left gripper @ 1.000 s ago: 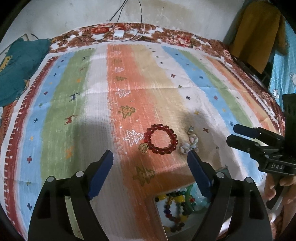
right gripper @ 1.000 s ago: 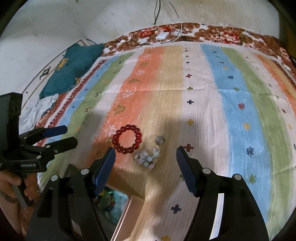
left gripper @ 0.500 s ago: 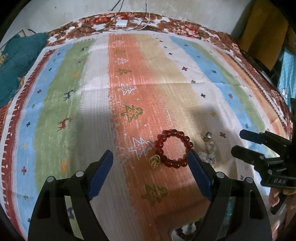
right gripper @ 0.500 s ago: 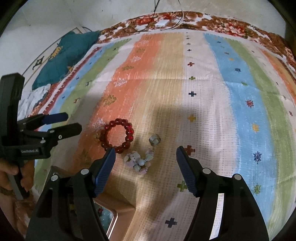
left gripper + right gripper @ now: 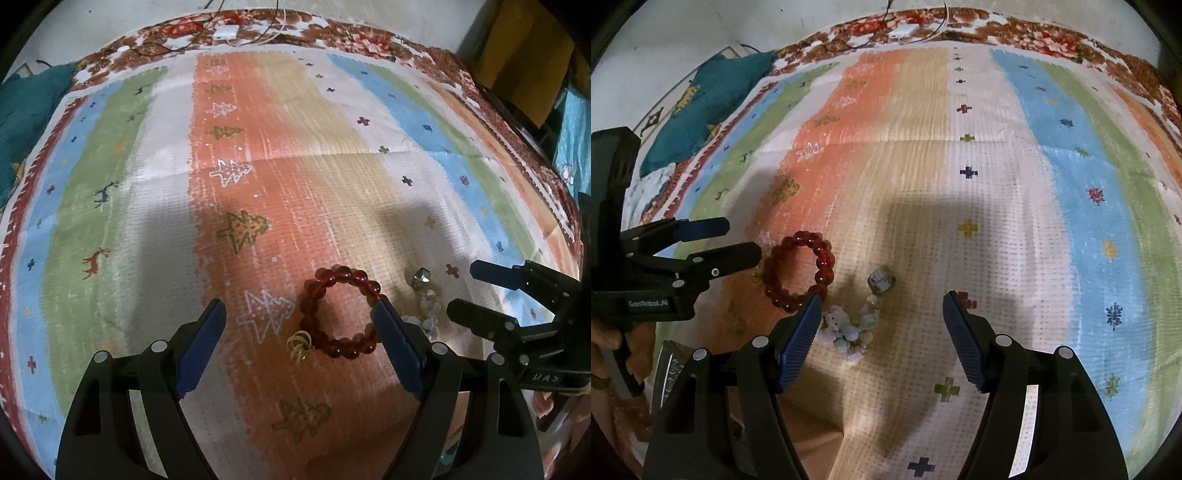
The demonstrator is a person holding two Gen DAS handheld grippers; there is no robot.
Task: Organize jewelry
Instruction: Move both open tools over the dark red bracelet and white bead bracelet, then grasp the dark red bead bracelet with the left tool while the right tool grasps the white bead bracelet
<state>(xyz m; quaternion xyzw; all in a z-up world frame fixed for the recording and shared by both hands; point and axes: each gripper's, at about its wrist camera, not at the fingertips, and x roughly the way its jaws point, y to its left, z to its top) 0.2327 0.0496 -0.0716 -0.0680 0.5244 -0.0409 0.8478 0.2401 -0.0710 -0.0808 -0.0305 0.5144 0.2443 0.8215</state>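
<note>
A red bead bracelet (image 5: 347, 350) lies flat on the striped mat, between the tips of my open left gripper (image 5: 299, 310); its right side passes behind the right finger. A small gold ring (image 5: 300, 345) touches the bracelet's lower left. To the right lie a pale bead bracelet (image 5: 424, 310) and a small silver piece (image 5: 419, 275). In the right wrist view, my open right gripper (image 5: 881, 297) hovers over the pale bracelet (image 5: 849, 328) and silver piece (image 5: 881, 278). The red bracelet (image 5: 823, 258) sits just left of its left finger. Each gripper shows in the other's view: right (image 5: 462, 286), left (image 5: 742, 238).
The striped mat (image 5: 332, 147) covers a bed. A teal cloth (image 5: 709, 107) lies at the far left edge. A white charger with cables (image 5: 227, 31) rests at the far end. A dark box edge (image 5: 670, 369) shows low left. A hand (image 5: 605, 332) holds the left gripper.
Both grippers have moved forward and down toward the jewellery. The box with beads has slid out of the bottom of the left view. The red bracelet now sits between the left fingers.
</note>
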